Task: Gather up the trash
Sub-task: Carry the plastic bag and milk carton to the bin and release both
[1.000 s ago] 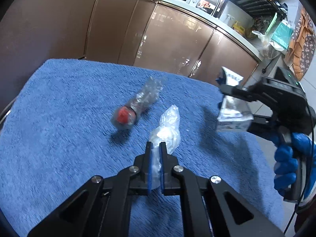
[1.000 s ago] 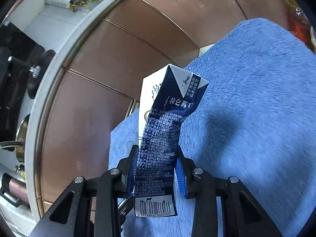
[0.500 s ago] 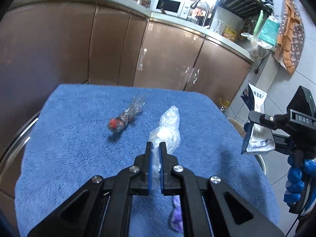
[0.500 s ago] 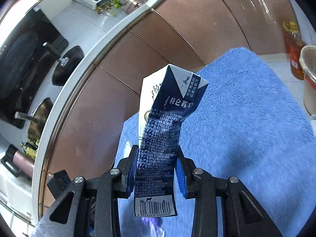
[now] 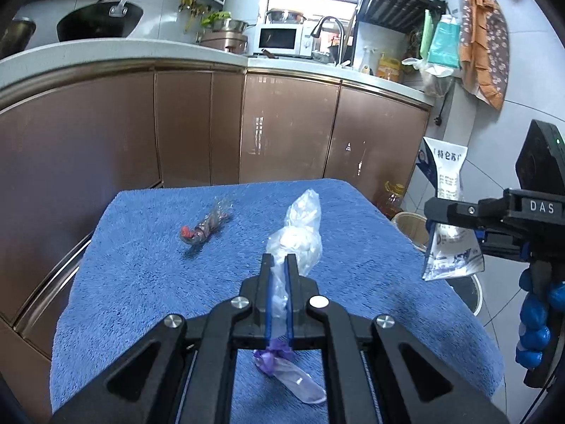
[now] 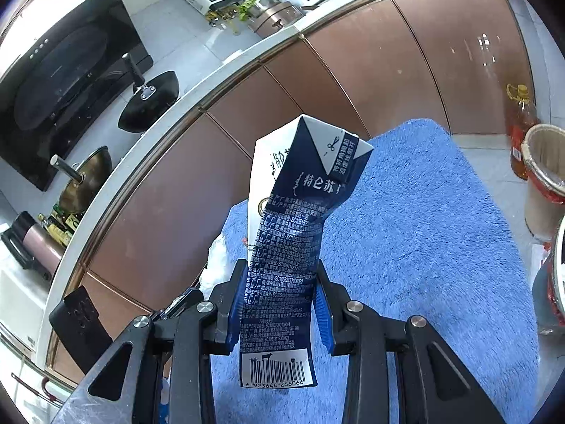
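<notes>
My left gripper (image 5: pixel 279 259) is shut on a clear plastic bag (image 5: pixel 300 233) with white wads in it, held up over the blue towel (image 5: pixel 141 282). A crushed clear bottle with a red cap (image 5: pixel 203 229) lies on the towel at the far left. A purple-tinted wrapper (image 5: pixel 287 374) lies on the towel under my left fingers. My right gripper (image 6: pixel 280 272) is shut on a crumpled blue-and-white milk carton (image 6: pixel 300 219), held upright above the towel (image 6: pixel 423 247). In the left wrist view the same carton (image 5: pixel 448 233) hangs off the table's right edge, gripped by a blue-gloved hand's tool.
Brown kitchen cabinets (image 5: pixel 282 127) stand close behind the table. A lined waste bin (image 6: pixel 543 180) and an oil bottle (image 6: pixel 522 123) stand on the floor to the right. A second round bin (image 5: pixel 469 289) sits lower right of the table.
Both grippers have risen and pulled back from the table with their loads. The purple wrapper has come into view beneath my left gripper. The bins have come into view on the right.
</notes>
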Action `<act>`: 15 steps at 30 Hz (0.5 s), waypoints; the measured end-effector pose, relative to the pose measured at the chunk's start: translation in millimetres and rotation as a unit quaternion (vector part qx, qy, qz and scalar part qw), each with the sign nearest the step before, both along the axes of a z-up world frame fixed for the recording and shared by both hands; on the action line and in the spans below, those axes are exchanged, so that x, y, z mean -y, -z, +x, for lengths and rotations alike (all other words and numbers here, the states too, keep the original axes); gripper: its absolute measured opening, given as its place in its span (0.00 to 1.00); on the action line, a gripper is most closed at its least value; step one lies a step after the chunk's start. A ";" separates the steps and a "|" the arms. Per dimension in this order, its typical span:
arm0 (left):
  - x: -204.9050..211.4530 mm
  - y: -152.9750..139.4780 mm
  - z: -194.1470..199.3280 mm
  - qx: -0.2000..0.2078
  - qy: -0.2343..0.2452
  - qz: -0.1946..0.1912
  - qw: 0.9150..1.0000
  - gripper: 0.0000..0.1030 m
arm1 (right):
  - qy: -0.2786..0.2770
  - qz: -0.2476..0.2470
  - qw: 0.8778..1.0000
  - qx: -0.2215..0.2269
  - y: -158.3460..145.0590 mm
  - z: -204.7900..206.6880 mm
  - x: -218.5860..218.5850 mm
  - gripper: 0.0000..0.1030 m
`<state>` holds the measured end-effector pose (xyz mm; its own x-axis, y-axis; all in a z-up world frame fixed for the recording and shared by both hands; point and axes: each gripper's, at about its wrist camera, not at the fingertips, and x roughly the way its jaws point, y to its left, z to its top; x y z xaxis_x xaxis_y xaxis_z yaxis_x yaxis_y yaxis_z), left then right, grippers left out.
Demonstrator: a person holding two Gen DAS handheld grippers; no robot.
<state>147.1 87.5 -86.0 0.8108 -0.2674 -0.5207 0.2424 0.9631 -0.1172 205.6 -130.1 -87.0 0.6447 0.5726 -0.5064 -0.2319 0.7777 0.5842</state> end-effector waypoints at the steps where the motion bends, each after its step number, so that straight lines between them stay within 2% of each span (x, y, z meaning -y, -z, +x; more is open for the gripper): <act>1: 2.1 -1.8 -4.0 0.005 0.000 0.004 1.000 0.05 | -0.001 0.000 1.000 0.002 -0.7 -2.6 0.4 0.31; 7: 11.4 -10.6 -22.4 0.025 -0.004 0.019 1.000 0.05 | -0.008 -0.007 1.000 0.011 -0.5 -13.7 6.1 0.31; 15: 25.1 -14.4 -32.7 0.033 -0.006 0.030 0.999 0.05 | -0.004 -0.010 1.000 0.009 5.9 -20.8 15.0 0.31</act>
